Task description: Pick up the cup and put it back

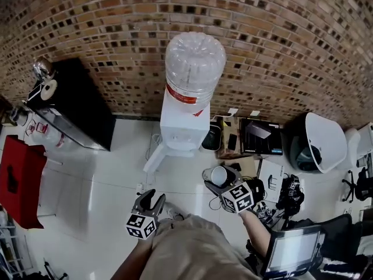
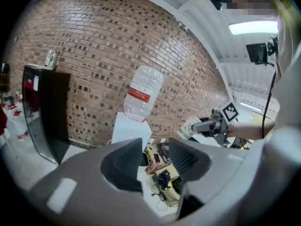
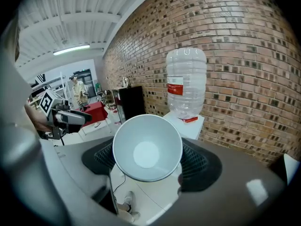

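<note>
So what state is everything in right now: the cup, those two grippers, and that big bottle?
cup: empty, held, its mouth facing the right gripper's camera.
right gripper: shut on the cup.
left gripper: open, nothing between its jaws.
water bottle: upside down on the dispenser, looks empty.

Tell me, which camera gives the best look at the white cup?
The right gripper view: the cup fills the middle, mouth toward the camera, gripped between the right tool's jaws. The head view shows it small from above; the left gripper view, small and side-on.
</note>
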The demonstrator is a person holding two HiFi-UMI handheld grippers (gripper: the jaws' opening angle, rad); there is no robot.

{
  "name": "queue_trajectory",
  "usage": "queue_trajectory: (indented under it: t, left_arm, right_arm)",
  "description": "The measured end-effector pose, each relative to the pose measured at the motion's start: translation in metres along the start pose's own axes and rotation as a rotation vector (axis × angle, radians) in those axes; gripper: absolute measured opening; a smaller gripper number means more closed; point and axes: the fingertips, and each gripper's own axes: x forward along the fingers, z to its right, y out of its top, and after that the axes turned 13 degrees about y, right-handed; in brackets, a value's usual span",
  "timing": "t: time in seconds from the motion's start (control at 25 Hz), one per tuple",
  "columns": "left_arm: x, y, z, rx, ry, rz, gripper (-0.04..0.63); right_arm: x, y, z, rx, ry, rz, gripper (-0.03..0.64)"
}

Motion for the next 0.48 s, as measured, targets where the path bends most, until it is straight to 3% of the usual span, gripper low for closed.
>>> queue_trajectory:
  t: [0.48]
  left_arm:
    - [0.003,-0.017,-0.039,-0.041,0.028,-0.037,0.146]
  right_arm:
    - [0.057,0.020,0.003,-0.048,0.047,-0.054,0.388]
